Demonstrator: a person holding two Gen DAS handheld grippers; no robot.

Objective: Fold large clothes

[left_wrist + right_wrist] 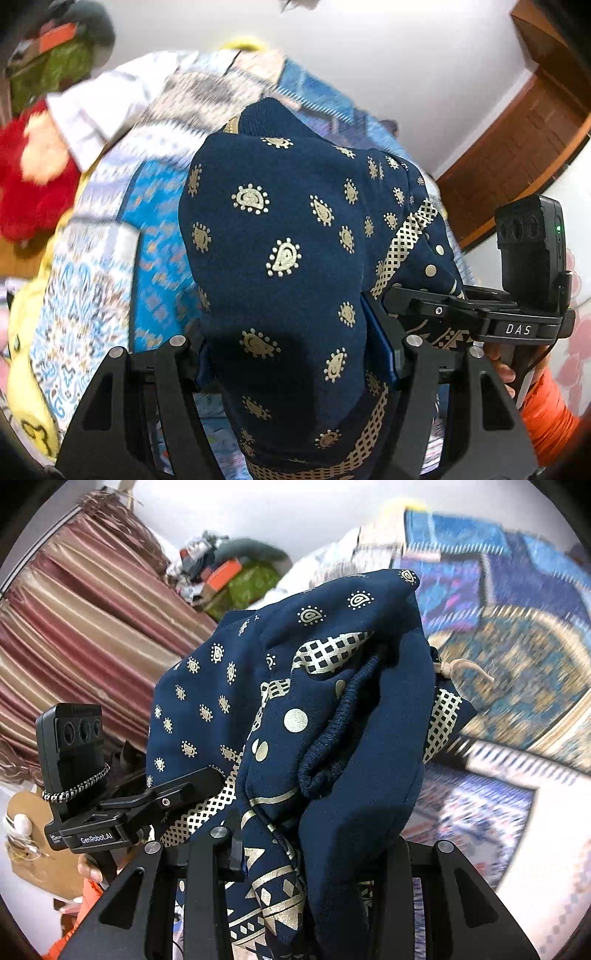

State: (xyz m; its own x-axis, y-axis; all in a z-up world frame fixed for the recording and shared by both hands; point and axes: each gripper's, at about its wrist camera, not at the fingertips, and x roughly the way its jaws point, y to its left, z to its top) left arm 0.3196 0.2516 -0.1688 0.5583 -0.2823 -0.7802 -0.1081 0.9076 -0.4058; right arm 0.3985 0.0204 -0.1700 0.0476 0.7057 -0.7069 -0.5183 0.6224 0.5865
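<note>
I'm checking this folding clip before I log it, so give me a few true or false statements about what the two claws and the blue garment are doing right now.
1. Both claws grip the same navy garment. True.
2. The garment lies flat on the bedspread. False: it is bunched and lifted.
3. The left claw is open and empty. False: it is shut on the garment.
4. The right claw clamps bunched fabric. True.
5. The garment is plain red. False: navy with gold print.

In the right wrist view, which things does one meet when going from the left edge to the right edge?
Striped curtain → left gripper with its black camera → navy patterned garment → beige drawstring → blue patterned bedcover.
</note>
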